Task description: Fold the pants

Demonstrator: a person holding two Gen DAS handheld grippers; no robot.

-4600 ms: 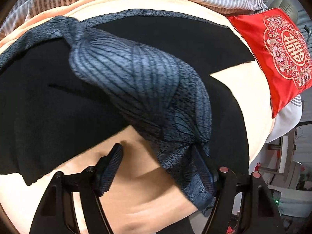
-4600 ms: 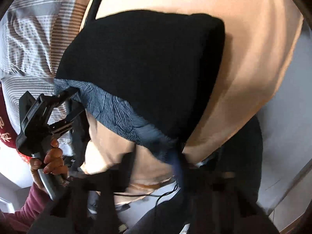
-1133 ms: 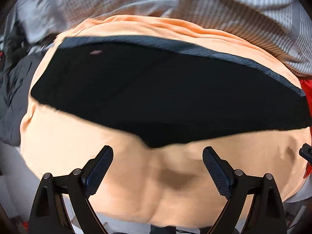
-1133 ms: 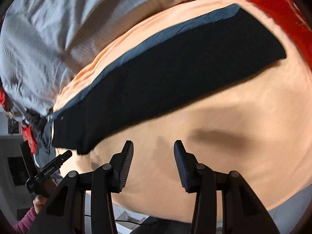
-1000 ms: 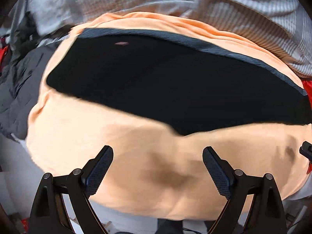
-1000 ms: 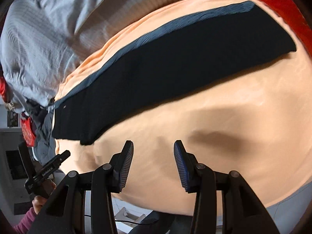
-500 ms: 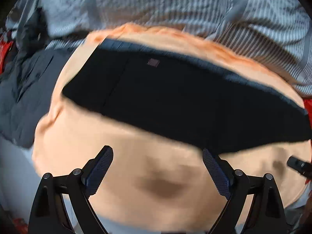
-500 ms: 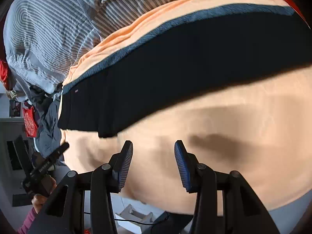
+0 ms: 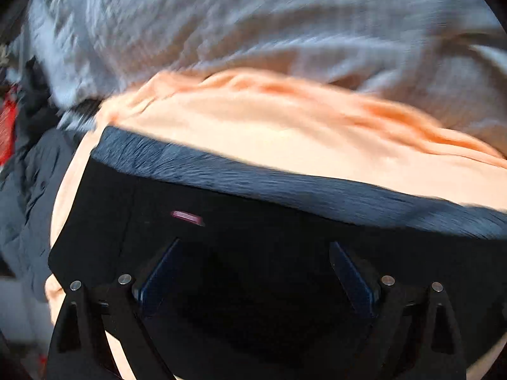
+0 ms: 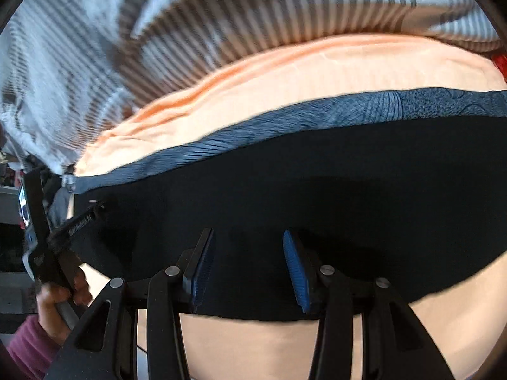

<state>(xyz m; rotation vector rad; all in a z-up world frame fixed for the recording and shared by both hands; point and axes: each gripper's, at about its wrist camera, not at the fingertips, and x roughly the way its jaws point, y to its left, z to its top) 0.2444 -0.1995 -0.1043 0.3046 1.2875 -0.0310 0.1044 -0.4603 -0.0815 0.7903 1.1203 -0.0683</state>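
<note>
The black pants lie as a long folded strip on an orange sheet, with a blue patterned layer along the far edge. My left gripper is open, its jaws spread wide over the pants near the end that bears a small pink label. My right gripper is open, its jaws partly apart over the black cloth near the near edge. The left gripper also shows at the left of the right wrist view, held by a hand. Neither holds cloth.
A grey striped quilt is bunched behind the orange sheet. A dark padded garment hangs off the left side. Something red shows at the far right. The sheet's near edge drops off below the right gripper.
Both grippers have moved forward and down, from over the bare orange sheet to over the black pants. Both stay open and empty. At the earliest moment they held the patterned pant leg.
</note>
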